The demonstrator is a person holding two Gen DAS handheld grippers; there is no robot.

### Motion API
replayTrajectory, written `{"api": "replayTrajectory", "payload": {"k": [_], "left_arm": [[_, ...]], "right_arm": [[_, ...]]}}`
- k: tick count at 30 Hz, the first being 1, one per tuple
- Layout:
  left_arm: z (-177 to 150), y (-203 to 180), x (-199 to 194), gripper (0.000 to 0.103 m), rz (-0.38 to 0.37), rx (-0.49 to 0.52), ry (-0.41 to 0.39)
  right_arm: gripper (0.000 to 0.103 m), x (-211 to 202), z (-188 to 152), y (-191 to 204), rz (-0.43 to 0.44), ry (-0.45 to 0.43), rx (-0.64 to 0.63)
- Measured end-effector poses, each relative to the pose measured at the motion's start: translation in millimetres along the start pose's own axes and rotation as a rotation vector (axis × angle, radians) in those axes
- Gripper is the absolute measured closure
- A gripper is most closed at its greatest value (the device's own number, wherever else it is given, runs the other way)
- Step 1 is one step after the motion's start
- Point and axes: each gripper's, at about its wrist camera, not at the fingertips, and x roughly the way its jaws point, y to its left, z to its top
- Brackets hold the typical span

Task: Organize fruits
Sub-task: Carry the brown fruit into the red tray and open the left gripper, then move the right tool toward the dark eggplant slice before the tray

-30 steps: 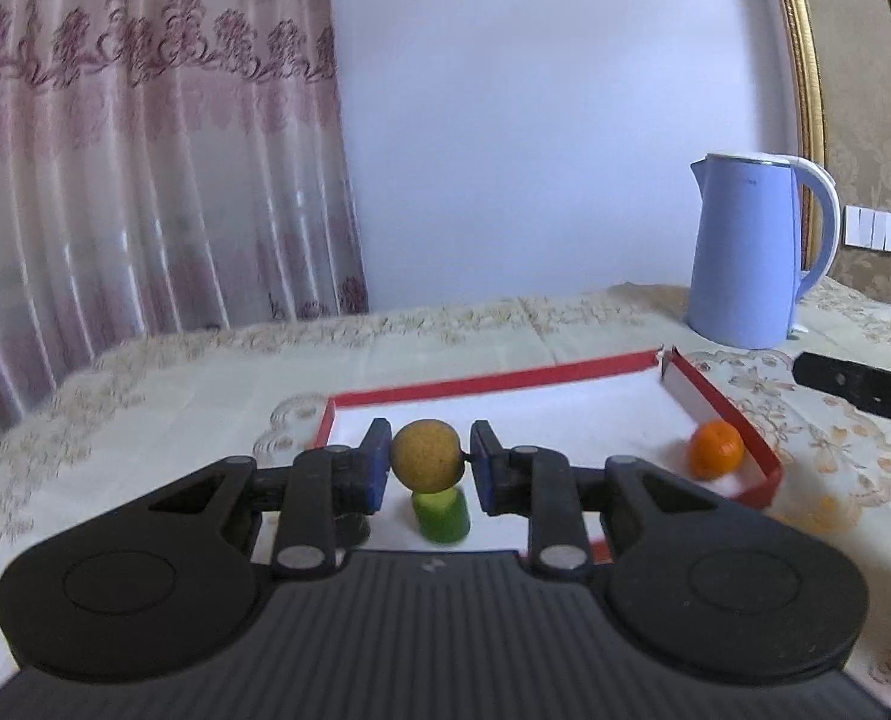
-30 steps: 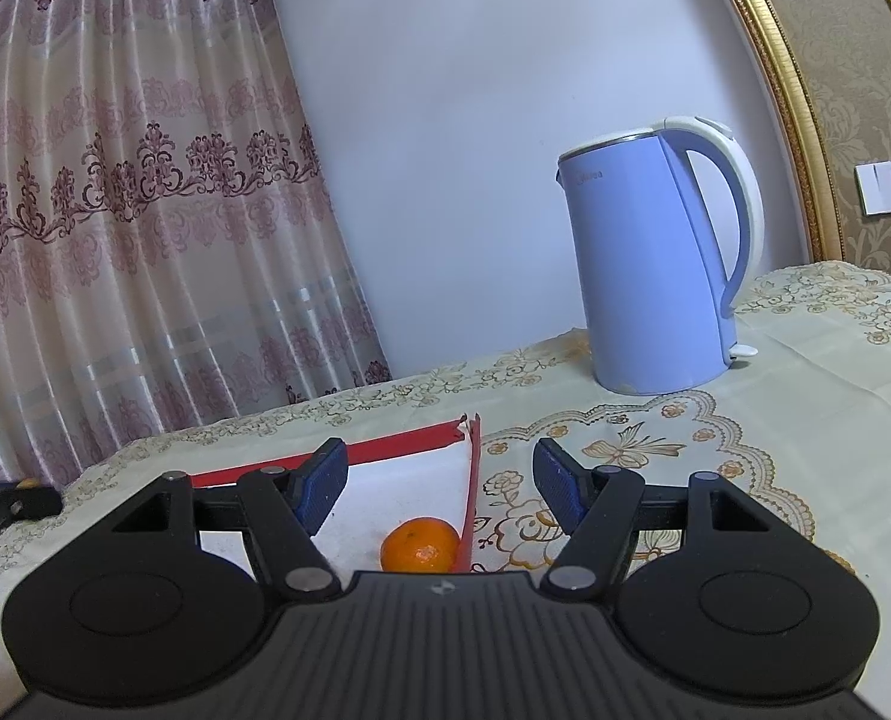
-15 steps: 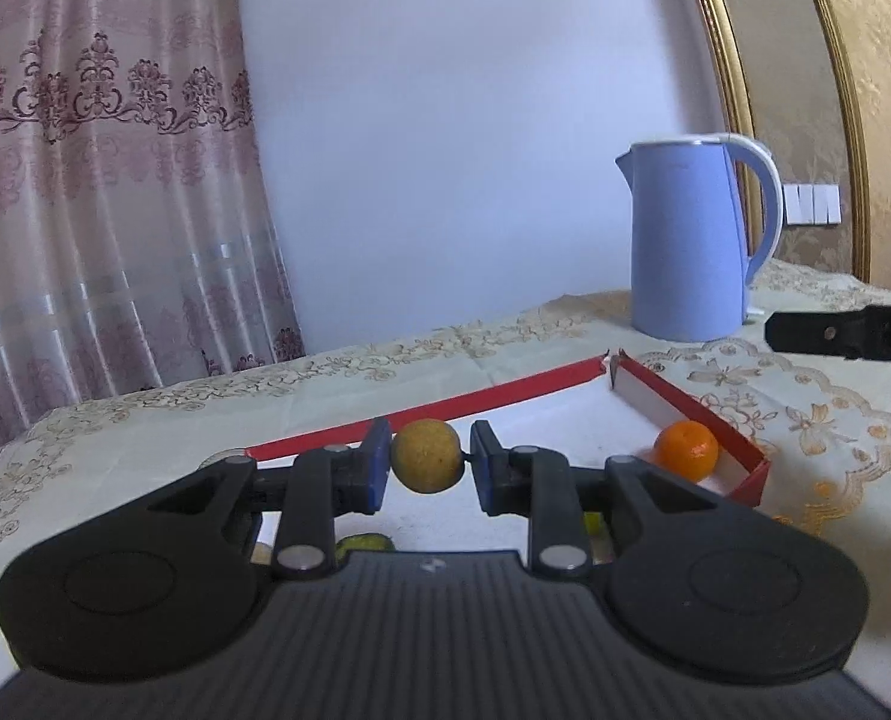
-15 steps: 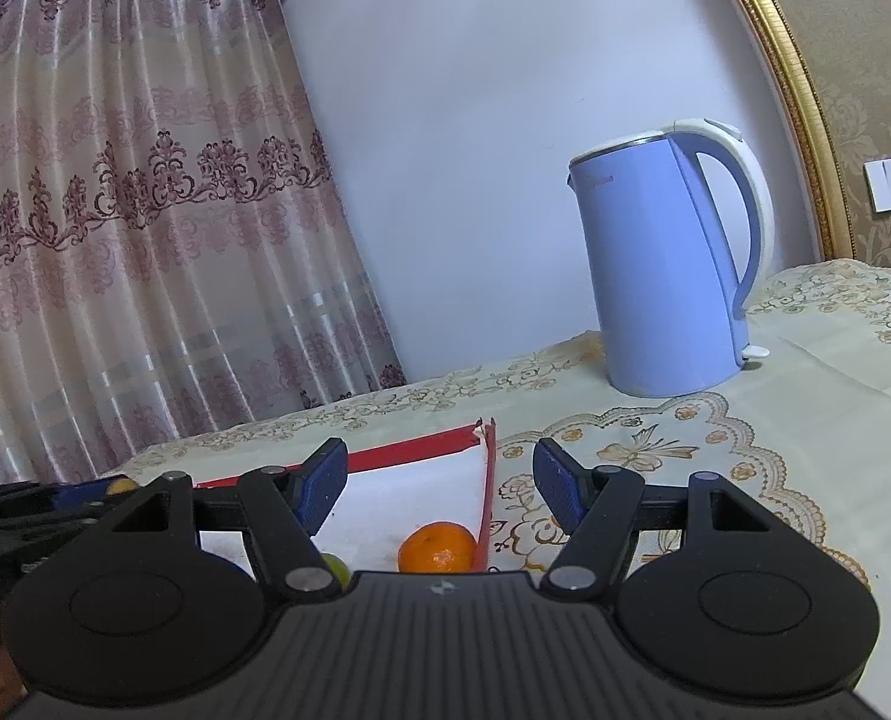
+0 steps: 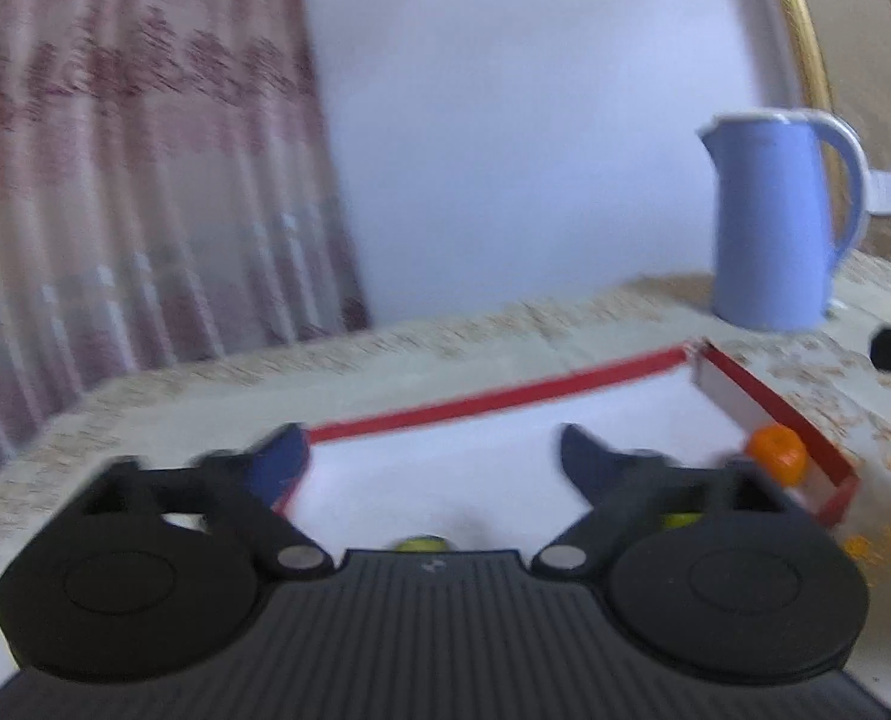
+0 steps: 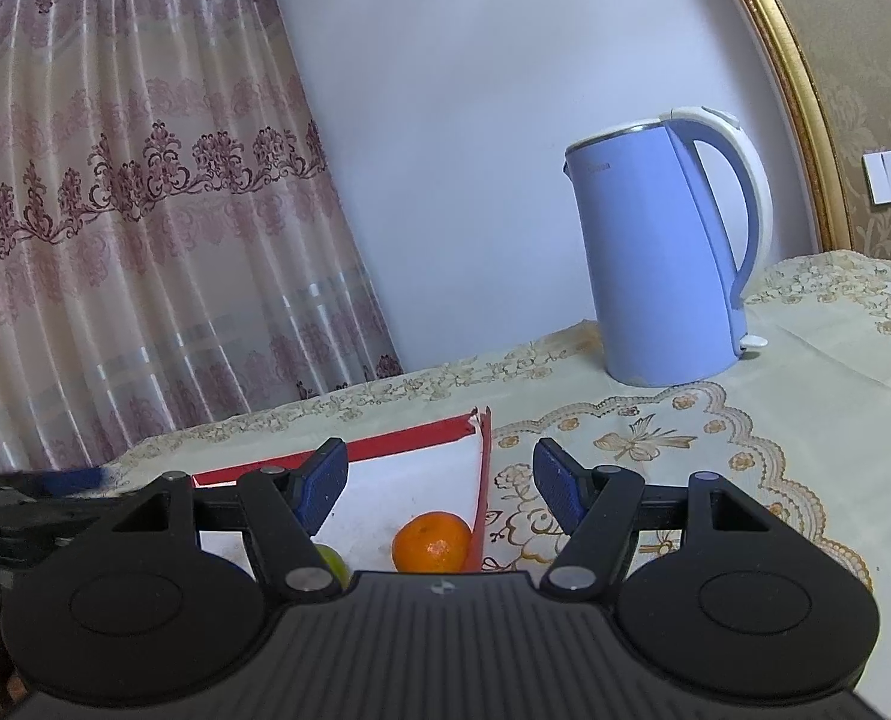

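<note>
Left gripper (image 5: 433, 456) just sprung wide, nothing between its jaws, over the red-rimmed tray (image 5: 505, 399); right gripper (image 6: 439, 480) half-spread, empty.

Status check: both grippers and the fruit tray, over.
Left gripper just opened, nothing between fingers. Right gripper open, empty. Orange in red tray corner; green fruit beside it. Nothing blocking.

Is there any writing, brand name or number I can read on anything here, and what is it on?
Nothing here reads clearly.
Blue kettle: a small dark brand mark sits near its top rim, too small to read.
Right gripper: a small emblem on its body, a symbol and not letters.
Red-edged tray, orange: no text visible.
</note>
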Motion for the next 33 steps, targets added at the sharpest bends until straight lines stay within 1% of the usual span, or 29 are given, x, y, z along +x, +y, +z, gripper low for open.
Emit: {"api": "replayTrajectory", "payload": {"k": [2,5,7,9,11,14,16,19,21,23,29,33], "left_arm": [[0,6,-13,0.007,0.011,0.011,-0.021],[-7,16,-38,0.001,0.035,0.014,-0.04],[-16,24,-56,0.0,0.055,0.006,-0.042],[-27,34,-69,0.0,0.066,-0.014,-0.014],[-36,45,-76,0.0,0.068,-0.049,0.037],[-51,64,-80,0.0,0.08,-0.14,0.108],[-61,73,-79,0.0,0.1,-0.18,0.131],[-71,80,-79,0.0,0.114,-0.212,0.147],[-73,84,-80,0.0,0.113,-0.236,0.144],[-74,86,-82,0.0,0.107,-0.249,0.125],[-76,83,-82,0.0,0.093,-0.236,0.116],[-76,80,-82,0.0,0.085,-0.226,0.11]], "right_arm": [[0.035,1,-1,0,0.006,0.013,0.005],[0.035,2,-3,4,0.013,0.033,-0.007],[0.035,0,-4,11,0.021,0.046,-0.024],[0.035,-3,-6,21,0.034,0.063,-0.048],[0.035,-6,-11,32,0.041,0.086,-0.084],[0.035,-5,-23,51,0.042,0.153,-0.133],[0.035,-2,-29,59,0.037,0.188,-0.147],[0.035,1,-35,67,0.018,0.221,-0.159],[0.035,4,-38,72,0.01,0.241,-0.173],[0.035,6,-41,77,0.006,0.255,-0.186],[0.036,16,-48,92,-0.009,0.294,-0.229],[0.04,22,-51,100,-0.038,0.318,-0.256]]}}
